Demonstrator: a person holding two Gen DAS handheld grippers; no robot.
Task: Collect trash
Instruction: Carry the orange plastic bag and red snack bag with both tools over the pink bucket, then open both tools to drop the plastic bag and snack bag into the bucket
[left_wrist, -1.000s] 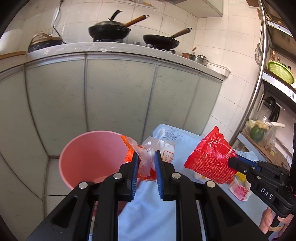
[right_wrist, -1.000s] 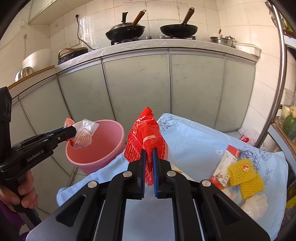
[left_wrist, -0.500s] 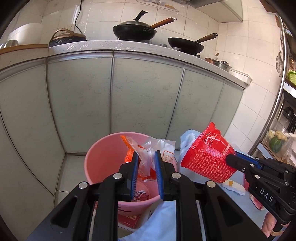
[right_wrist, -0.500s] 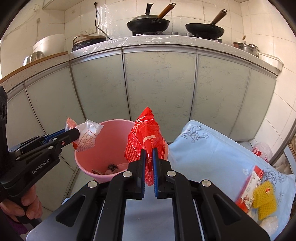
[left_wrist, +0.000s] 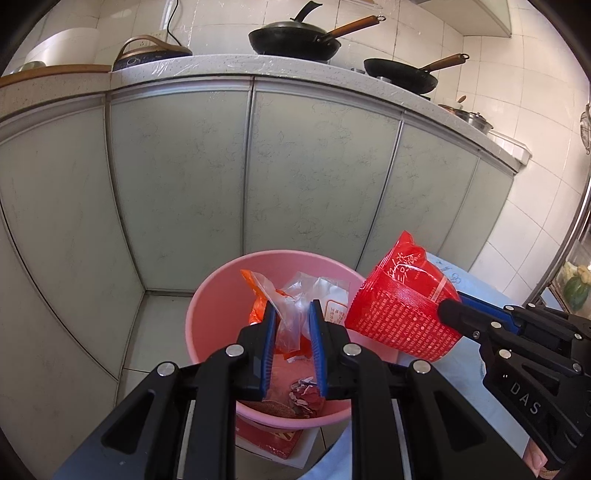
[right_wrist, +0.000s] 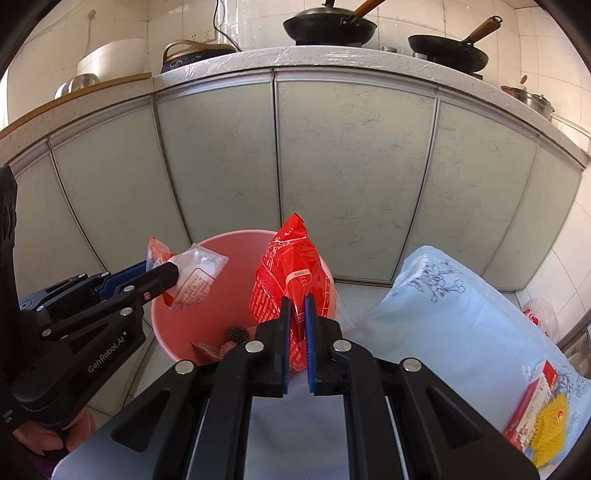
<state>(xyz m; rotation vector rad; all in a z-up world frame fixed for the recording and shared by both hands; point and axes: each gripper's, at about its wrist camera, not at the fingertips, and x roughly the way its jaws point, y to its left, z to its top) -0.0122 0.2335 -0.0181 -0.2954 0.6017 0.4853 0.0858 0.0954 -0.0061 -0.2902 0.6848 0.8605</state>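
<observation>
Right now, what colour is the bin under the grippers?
Pink bin, plain, no pattern; clearest in the left wrist view.

On view: 2 grippers (left_wrist: 291, 314) (right_wrist: 295, 306), 1 pink bucket (left_wrist: 207, 299), 2 held wrappers (left_wrist: 295, 295) (right_wrist: 291, 266), 2 black pans (left_wrist: 295, 37) (left_wrist: 402, 75).

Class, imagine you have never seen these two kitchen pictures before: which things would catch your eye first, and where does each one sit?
The bright red snack bag stands out first, pinched in the right gripper at the right-hand rim of the pink bucket. Next comes the clear and orange wrapper in the left gripper, hanging above the bucket's opening. Behind, two black pans sit on the counter.
</observation>
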